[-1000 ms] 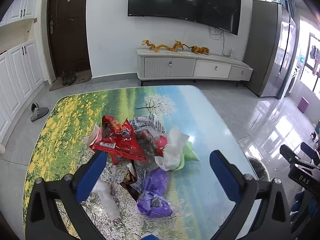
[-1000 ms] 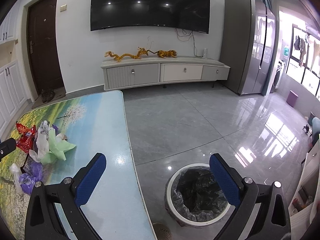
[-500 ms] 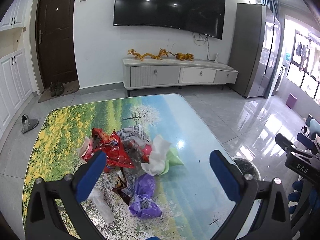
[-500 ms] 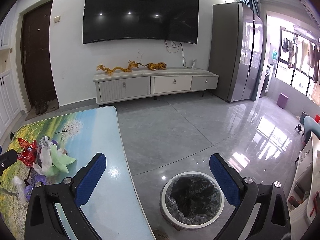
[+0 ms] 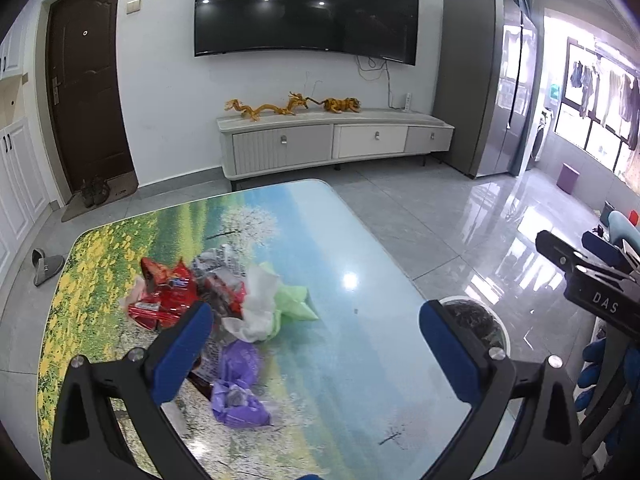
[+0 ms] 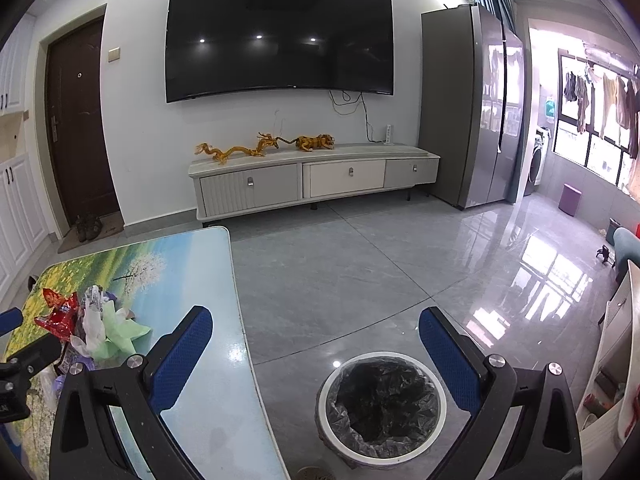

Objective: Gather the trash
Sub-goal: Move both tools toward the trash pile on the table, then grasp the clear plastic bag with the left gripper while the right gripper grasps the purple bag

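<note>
A pile of trash lies on the picture-printed table: red snack wrappers, a white bag, a green bag and a purple bag. My left gripper is open and empty above the table, the pile under its left finger. My right gripper is open and empty, above the floor by the table's right edge. A round white bin with a black liner stands on the floor below it. The bin also shows in the left wrist view. The pile shows at the left in the right wrist view.
A white TV cabinet with golden dragon figures stands at the far wall under a large TV. A grey fridge is at the right. A slipper lies on the floor left of the table. The floor is glossy grey tile.
Both grippers have lifted and tilted up, so the room shows higher and the trash pile sits lower and further left in the left wrist view. Both stay open.
</note>
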